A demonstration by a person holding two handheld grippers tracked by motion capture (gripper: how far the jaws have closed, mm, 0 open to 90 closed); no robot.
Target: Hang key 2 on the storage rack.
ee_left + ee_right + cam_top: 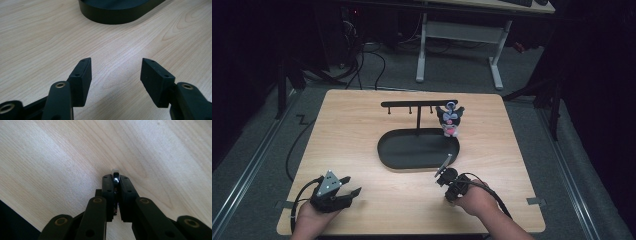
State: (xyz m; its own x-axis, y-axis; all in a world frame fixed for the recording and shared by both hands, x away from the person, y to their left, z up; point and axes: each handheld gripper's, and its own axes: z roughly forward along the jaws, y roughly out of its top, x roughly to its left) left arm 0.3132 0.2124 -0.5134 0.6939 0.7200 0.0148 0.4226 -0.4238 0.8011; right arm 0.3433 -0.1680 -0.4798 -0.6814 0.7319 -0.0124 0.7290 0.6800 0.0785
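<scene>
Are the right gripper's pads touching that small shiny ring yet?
Touching. The right gripper view shows the right gripper shut on the shiny ring, both pads pressed against it.

My left gripper [343, 192] is matt black all over, topped by a pale grey three-cornered plate, and its black pads carry small round dimples. My right gripper [115, 177] is the same black, with dull brass-coloured rings around its joint pins, and between its pads gleams a thin silvery metal ring [115, 176]. Under both lies the light wooden table [362, 125], honey-beige with fine darker grain lines and wavy loops. Farther off sits the oval black tray [392, 155], plain and unpatterned, with a black T-shaped hanging rack [418, 104] rising from it. On its right hangs a small plush figure [450, 119], black and white with a pink patch.
</scene>
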